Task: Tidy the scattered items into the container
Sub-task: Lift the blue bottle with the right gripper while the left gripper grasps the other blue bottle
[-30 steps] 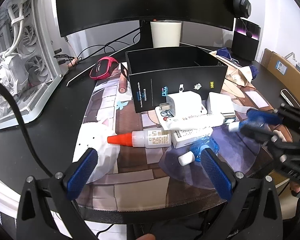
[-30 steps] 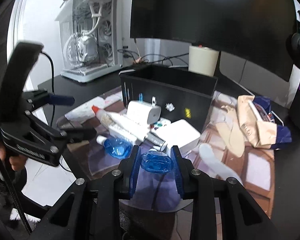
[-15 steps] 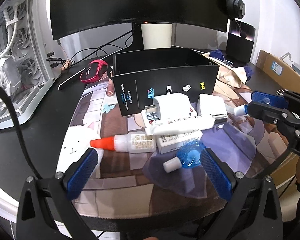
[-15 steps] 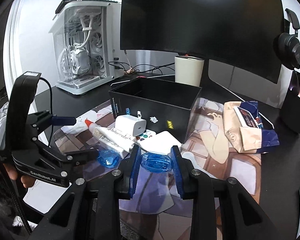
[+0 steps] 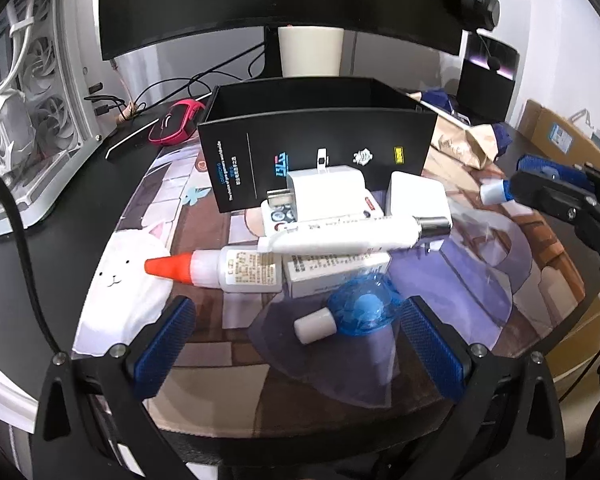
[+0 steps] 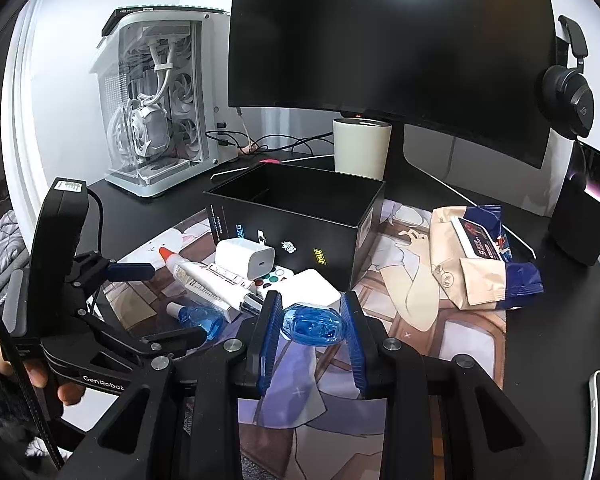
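An open black box [image 5: 320, 152] [image 6: 296, 216] stands on the printed desk mat. In front of it lie a white charger [image 5: 324, 196], a white square adapter [image 5: 416, 200], a white tube [image 5: 348, 236], a glue bottle with an orange tip [image 5: 220, 270], a white carton [image 5: 332, 274] and a blue round bottle [image 5: 360, 312]. My left gripper [image 5: 300, 344] is open, just in front of that blue bottle. My right gripper [image 6: 312, 324] is shut on a second blue bottle [image 6: 314, 324], held above the mat to the right of the pile; it also shows in the left wrist view [image 5: 500, 192].
A monitor [image 6: 388, 36], a cream cup [image 6: 360, 152], a white PC case [image 6: 160, 104] and a red mouse [image 5: 176, 122] stand behind the box. A crumpled snack bag [image 6: 476, 256] lies right of it. A speaker [image 6: 588, 216] and headphones [image 6: 568, 92] are at the far right.
My right gripper has lifted the blue bottle higher and drawn back from the pile. My left gripper has shifted a little so the pile sits more centred; it stays open.
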Action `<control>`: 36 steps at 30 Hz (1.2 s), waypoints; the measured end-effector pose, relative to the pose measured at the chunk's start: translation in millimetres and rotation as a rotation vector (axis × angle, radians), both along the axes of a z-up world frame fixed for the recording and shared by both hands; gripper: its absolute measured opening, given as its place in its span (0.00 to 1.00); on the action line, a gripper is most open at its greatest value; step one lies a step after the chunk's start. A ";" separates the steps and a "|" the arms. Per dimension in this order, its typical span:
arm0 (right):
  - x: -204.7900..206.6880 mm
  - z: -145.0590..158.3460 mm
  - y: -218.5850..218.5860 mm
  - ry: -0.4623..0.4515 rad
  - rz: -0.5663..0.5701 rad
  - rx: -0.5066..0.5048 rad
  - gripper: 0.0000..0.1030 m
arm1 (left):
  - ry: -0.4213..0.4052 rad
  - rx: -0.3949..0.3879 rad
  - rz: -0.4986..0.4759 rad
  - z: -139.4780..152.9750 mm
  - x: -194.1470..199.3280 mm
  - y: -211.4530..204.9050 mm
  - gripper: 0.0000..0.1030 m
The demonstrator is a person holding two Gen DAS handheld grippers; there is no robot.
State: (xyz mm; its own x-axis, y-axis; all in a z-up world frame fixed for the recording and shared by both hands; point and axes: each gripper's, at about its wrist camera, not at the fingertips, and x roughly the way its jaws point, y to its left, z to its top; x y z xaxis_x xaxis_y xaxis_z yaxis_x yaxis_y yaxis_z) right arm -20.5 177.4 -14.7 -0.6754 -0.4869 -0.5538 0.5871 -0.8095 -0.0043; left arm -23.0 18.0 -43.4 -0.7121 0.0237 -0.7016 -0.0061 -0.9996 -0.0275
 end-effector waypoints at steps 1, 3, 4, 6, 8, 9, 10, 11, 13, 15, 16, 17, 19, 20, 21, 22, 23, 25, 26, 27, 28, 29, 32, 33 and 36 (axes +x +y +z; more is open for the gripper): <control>-0.3 -0.2 0.0 -0.001 0.001 0.001 0.30 | 0.001 0.000 0.000 -0.7 -0.7 0.5 1.00; -0.2 -0.3 -0.4 -0.001 0.001 0.002 0.30 | -0.006 0.009 -0.004 -2.3 -3.3 0.7 1.00; -0.4 -0.6 -0.6 -0.001 0.001 0.003 0.30 | -0.007 0.015 -0.002 -3.1 -4.3 0.3 1.00; -0.3 -1.1 -0.5 -0.001 0.001 0.004 0.30 | -0.012 0.016 0.011 -6.4 -7.4 -0.1 1.00; -0.1 -1.4 -0.9 -0.001 0.003 0.005 0.30 | -0.018 0.009 0.019 -10.5 -9.9 0.6 1.00; -0.2 -1.5 -1.1 -0.002 0.002 0.006 0.30 | -0.012 0.000 0.018 -11.1 -9.8 1.7 1.00; -0.4 -1.6 -1.0 -0.002 0.003 0.006 0.30 | -0.011 0.002 0.019 -11.4 -9.8 1.8 1.00; 0.0 -1.4 -0.8 -0.002 0.004 0.004 0.30 | -0.012 0.007 0.019 -11.7 -9.9 1.3 1.00; 0.0 -1.6 -1.3 -0.001 0.001 0.005 0.30 | -0.008 0.006 0.019 -12.2 -9.3 1.1 1.00; 0.2 -2.1 -1.3 -0.001 0.001 0.004 0.30 | -0.003 0.006 0.019 -12.7 -8.6 0.7 1.00; 0.2 -1.8 -1.3 0.000 0.001 0.005 0.30 | -0.001 0.006 0.020 -12.8 -8.4 0.7 1.00; -0.1 -1.8 -1.1 -0.001 0.003 0.004 0.30 | -0.001 0.007 0.022 -12.8 -8.3 0.5 1.00; -0.4 -2.0 -0.9 0.000 0.002 0.004 0.30 | -0.001 0.007 0.026 -12.7 -8.3 0.5 1.00; -0.5 -1.8 -0.8 -0.002 0.005 0.003 0.30 | 0.000 0.004 0.026 -12.7 -7.8 1.0 1.00; -0.8 -1.7 -0.5 -0.001 0.004 0.003 0.30 | 0.004 0.003 0.022 -12.9 -7.0 0.9 1.00; -0.9 -1.8 -0.6 -0.002 0.005 0.003 0.30 | 0.010 0.005 0.017 -13.1 -6.0 0.2 1.00; -0.7 -1.6 -0.5 -0.002 0.006 0.003 0.30 | 0.015 0.006 0.012 -13.3 -5.0 -0.3 1.00; -0.8 -1.5 -0.1 0.001 0.007 0.003 0.30 | 0.024 0.011 0.004 -12.9 -3.2 -1.6 0.97; -0.6 -1.4 -0.1 0.001 0.007 0.003 0.30 | 0.033 0.011 -0.004 -12.2 -1.3 -2.3 0.89; -0.7 -1.2 0.2 0.002 0.006 0.003 0.30 | 0.043 0.011 -0.011 -11.2 1.1 -3.1 0.77; -0.8 -0.9 0.4 0.004 0.006 0.003 0.30 | 0.051 0.012 -0.012 -10.2 3.7 -4.7 0.70; -1.0 -0.2 0.8 0.005 0.005 0.001 0.30 | 0.057 0.014 -0.011 -9.3 6.0 -6.8 0.56; -0.9 0.0 1.0 0.006 0.006 0.001 0.30 | 0.060 0.025 -0.028 -8.3 8.8 -12.1 0.54; -0.7 -0.1 0.9 0.006 0.006 0.001 0.30 | 0.060 0.018 -0.033 -8.3 8.9 -11.6 0.54; -0.2 0.2 0.2 0.007 0.013 0.006 0.30 | 0.060 0.012 -0.037 -8.2 9.0 -10.8 0.54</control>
